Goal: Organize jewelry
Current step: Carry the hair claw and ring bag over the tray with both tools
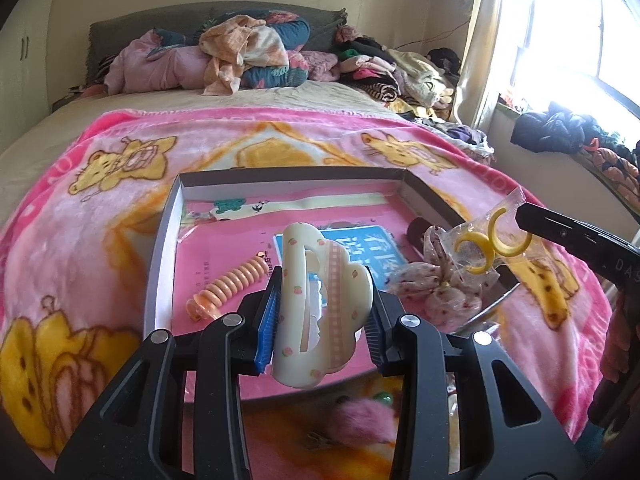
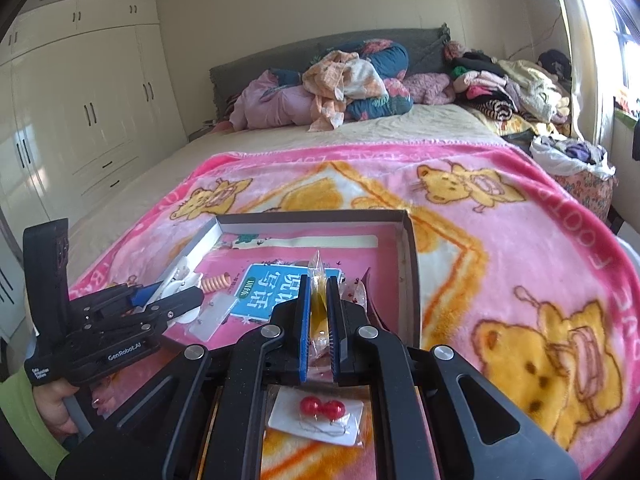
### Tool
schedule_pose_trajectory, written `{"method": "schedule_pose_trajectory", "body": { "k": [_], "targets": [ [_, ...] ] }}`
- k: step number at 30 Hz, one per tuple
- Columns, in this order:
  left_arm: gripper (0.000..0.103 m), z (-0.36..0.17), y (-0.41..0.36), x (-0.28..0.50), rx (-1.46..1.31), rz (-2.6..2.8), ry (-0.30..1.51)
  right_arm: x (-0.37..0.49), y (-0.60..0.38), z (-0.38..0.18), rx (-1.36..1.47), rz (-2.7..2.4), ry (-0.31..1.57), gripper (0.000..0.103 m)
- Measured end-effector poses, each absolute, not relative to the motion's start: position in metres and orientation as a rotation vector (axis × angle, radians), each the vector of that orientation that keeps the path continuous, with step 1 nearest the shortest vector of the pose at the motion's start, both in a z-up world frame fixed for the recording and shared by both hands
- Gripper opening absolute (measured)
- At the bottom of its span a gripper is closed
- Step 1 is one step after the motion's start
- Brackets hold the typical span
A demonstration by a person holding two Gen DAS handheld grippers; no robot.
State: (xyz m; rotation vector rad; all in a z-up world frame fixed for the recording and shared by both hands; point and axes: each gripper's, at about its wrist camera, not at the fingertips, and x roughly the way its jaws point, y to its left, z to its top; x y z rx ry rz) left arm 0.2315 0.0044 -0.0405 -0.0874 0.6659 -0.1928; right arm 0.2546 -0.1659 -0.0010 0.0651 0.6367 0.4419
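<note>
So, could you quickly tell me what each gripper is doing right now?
Left gripper: closed on the cream hair claw clip.
Right gripper: closed on the clear packet of yellow rings.

Left wrist view: low over the near edge of the shallow box (image 1: 168, 216), facing the headboard (image 1: 120, 28) at 12 o'clock, window (image 1: 568, 52) at 2 o'clock. Right wrist view: slightly farther back and to the right, same heading, wardrobe (image 2: 80, 112) at 10 o'clock. Shared: box, pink blanket (image 2: 500, 240), piled bedding (image 2: 340, 80). Each view catches the other gripper.
</note>
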Motion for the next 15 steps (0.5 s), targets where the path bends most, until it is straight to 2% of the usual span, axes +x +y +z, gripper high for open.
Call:
{"method": "schedule_pose_trajectory", "body": {
  "k": [15],
  "targets": [
    [0.028,-0.058,-0.006,0.253,-0.061,-0.199,0.707,0.28,-0.169,-0.005,0.165,0.496,0.616,0.008]
  ]
}}
